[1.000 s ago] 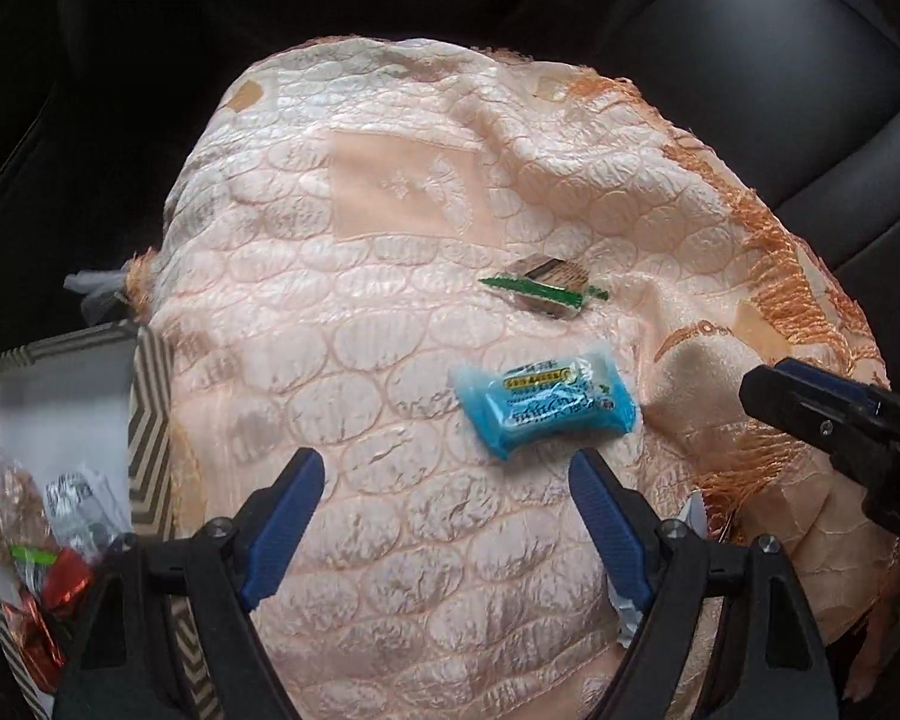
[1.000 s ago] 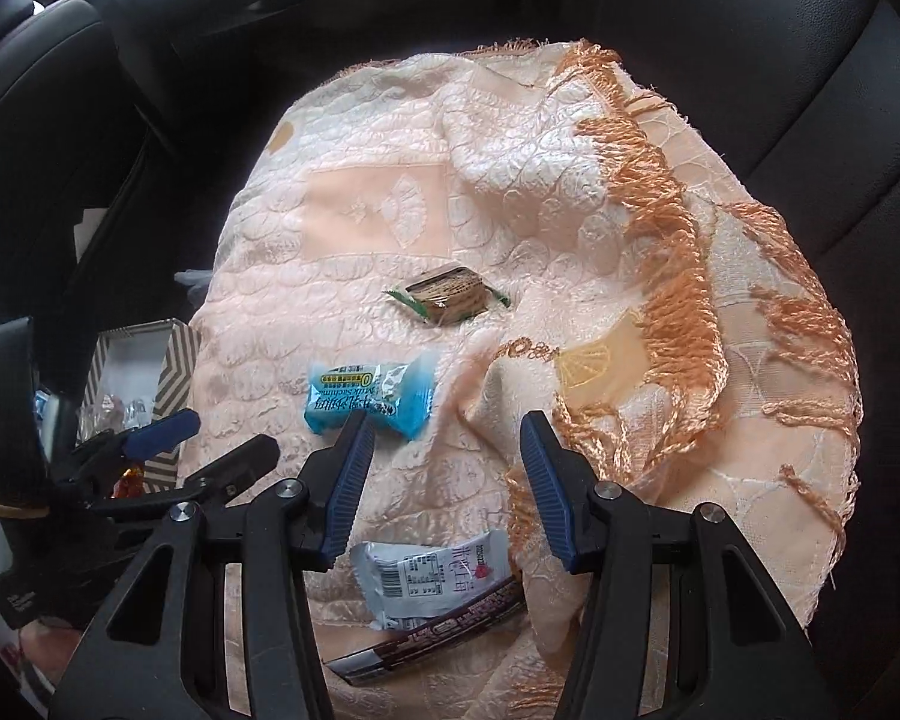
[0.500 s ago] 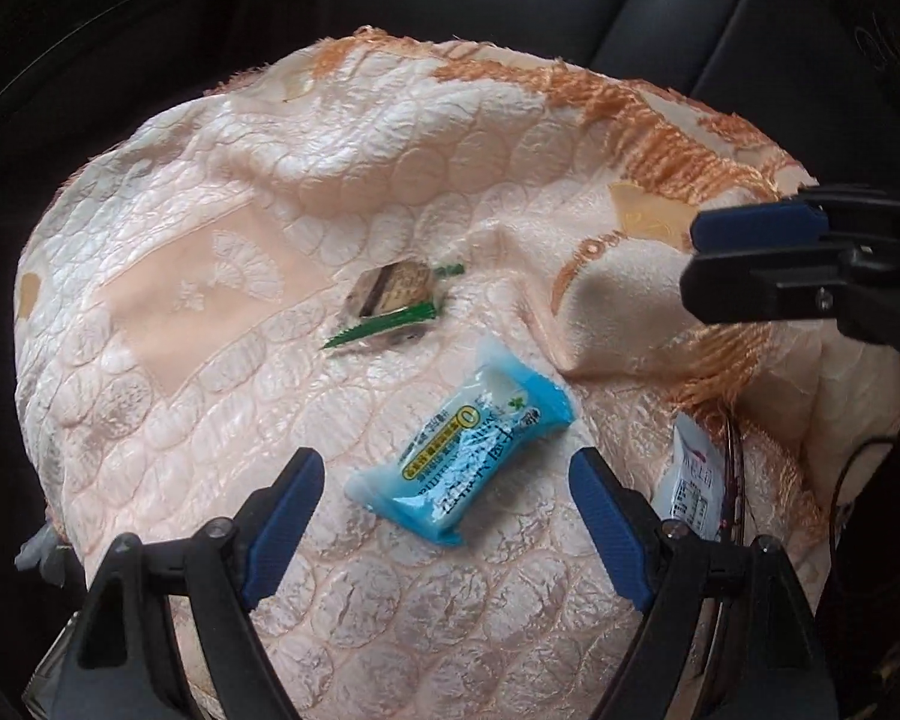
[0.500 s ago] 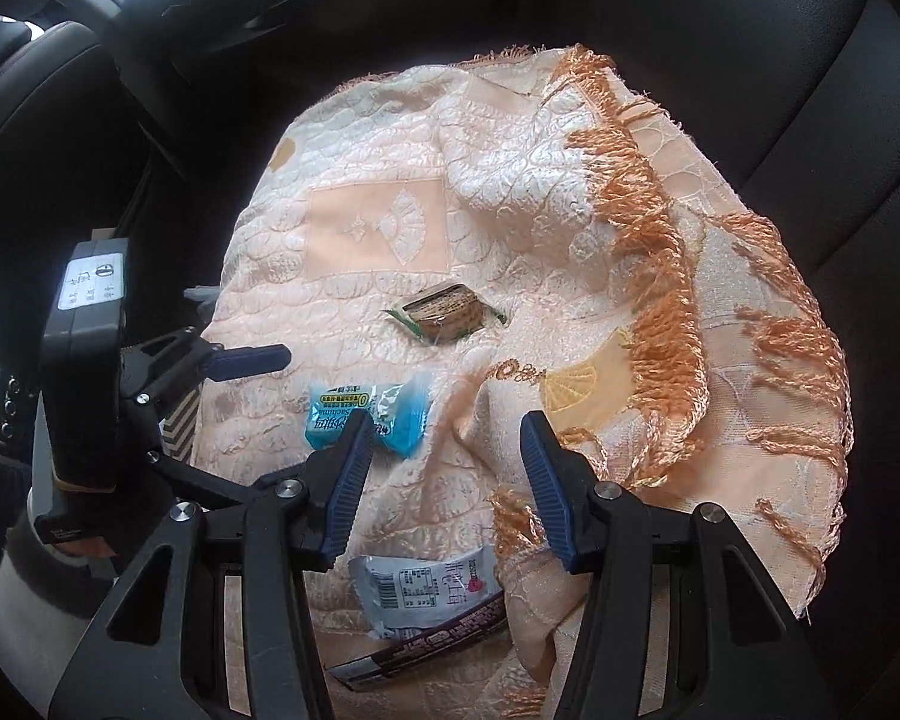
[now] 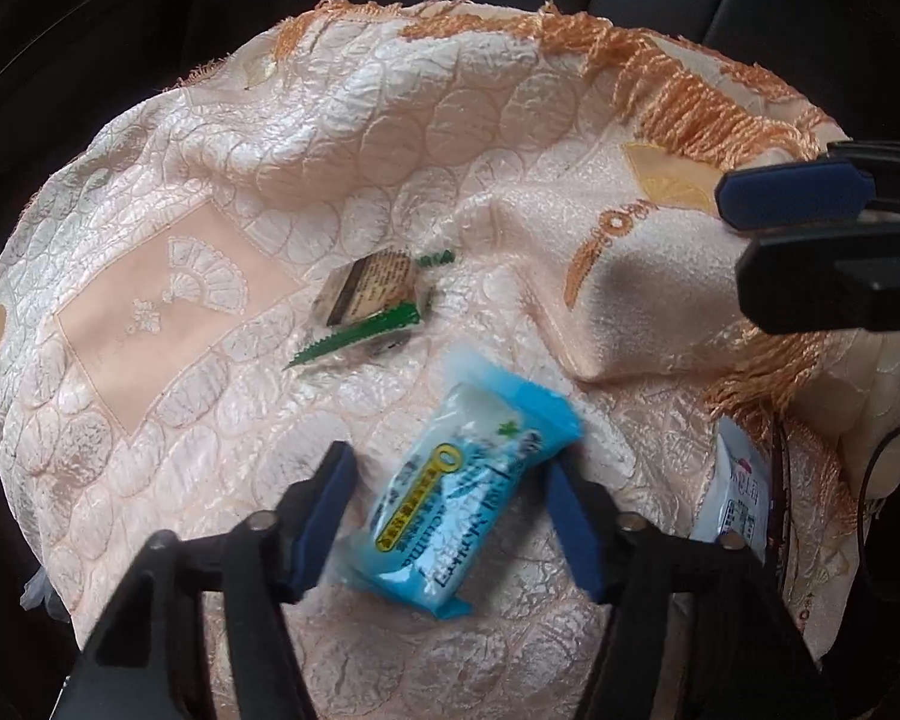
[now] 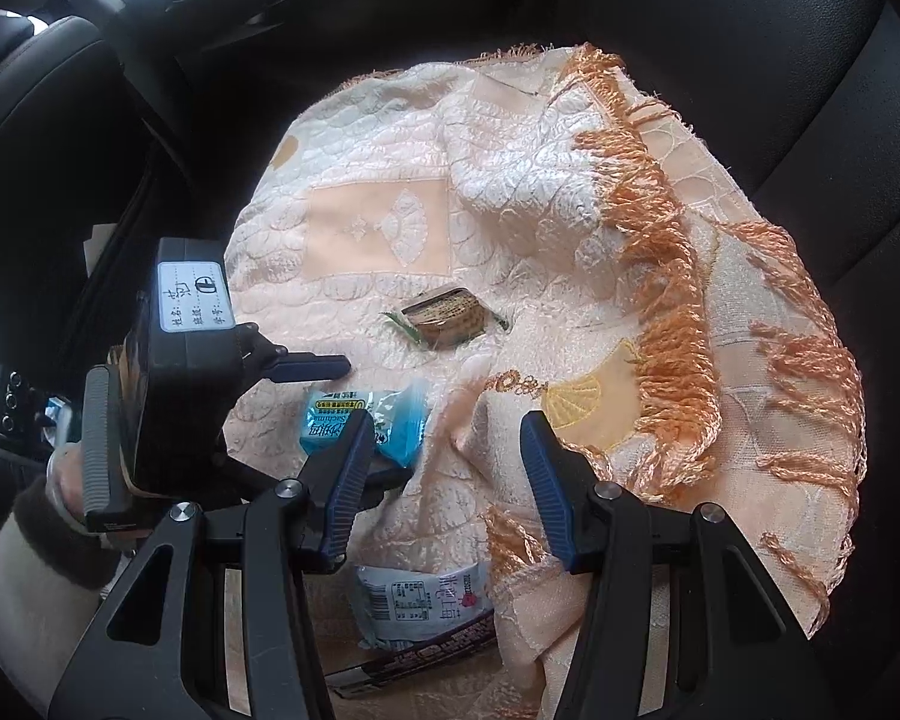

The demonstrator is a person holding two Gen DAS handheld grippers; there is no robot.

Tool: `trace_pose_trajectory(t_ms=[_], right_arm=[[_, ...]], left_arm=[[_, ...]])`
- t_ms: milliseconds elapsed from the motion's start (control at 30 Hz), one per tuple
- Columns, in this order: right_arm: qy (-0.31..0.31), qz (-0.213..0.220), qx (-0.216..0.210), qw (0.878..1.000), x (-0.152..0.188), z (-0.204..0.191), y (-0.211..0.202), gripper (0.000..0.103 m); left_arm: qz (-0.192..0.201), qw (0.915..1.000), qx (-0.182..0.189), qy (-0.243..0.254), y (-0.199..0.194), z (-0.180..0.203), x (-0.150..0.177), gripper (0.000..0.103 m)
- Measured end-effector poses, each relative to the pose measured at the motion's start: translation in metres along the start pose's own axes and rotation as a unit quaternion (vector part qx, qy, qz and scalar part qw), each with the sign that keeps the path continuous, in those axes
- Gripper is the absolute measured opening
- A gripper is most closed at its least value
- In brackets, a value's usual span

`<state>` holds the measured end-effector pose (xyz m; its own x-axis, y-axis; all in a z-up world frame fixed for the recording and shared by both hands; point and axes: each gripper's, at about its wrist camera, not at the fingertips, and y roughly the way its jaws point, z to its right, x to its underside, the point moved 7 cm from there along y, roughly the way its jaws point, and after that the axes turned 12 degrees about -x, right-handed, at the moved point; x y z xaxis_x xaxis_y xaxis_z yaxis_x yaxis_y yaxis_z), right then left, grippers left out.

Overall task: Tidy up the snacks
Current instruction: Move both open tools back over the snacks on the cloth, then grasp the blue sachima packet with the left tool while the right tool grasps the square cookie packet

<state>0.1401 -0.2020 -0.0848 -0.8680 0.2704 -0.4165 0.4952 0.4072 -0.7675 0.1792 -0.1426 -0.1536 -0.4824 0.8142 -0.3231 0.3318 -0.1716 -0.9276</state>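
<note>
A blue snack packet (image 5: 462,498) lies on the peach quilted cloth (image 5: 222,192), between the fingers of my left gripper (image 5: 450,516), which is open around it. The packet also shows in the right wrist view (image 6: 384,420), with the left gripper (image 6: 354,420) over it. A small brown candy with green wrapper ends (image 5: 372,294) lies just beyond it, and shows in the right wrist view (image 6: 447,317). My right gripper (image 6: 444,474) is open and empty, hovering above the cloth to the right.
A white snack packet (image 6: 420,600) and a dark bar (image 6: 414,654) lie at the cloth's near edge; the white packet also shows in the left wrist view (image 5: 738,486). Black car seats (image 6: 750,60) surround the cloth. An orange fringe (image 6: 660,240) crosses the right side.
My left gripper has swung right and moved forward over the blue packet, which now lies between its fingers. The patterned box has left its view. My right gripper has barely moved.
</note>
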Motion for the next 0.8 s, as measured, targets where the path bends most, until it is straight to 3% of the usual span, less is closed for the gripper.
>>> trace_pose_trajectory(t_ms=[100,500,667,800], right_arm=[[0.0,-0.001,0.0,1.0,0.001,0.0,0.001,0.051],[0.01,-0.001,0.003,1.0,-0.02,-0.006,0.01,0.051],[-0.001,-0.056,-0.02,0.998,-0.047,-0.015,0.062,0.051],[-0.054,-0.107,0.009,0.993,-0.06,-0.011,0.108,0.051]], left_arm=[[0.0,1.0,-0.001,-0.007,-0.003,-0.005,0.001,0.033],[0.022,0.9982,-0.029,-0.046,-0.028,-0.008,0.019,0.031],[0.017,0.9959,-0.048,-0.074,-0.039,-0.015,0.037,0.031],[0.01,0.9935,-0.057,-0.098,-0.047,-0.018,0.05,0.031]])
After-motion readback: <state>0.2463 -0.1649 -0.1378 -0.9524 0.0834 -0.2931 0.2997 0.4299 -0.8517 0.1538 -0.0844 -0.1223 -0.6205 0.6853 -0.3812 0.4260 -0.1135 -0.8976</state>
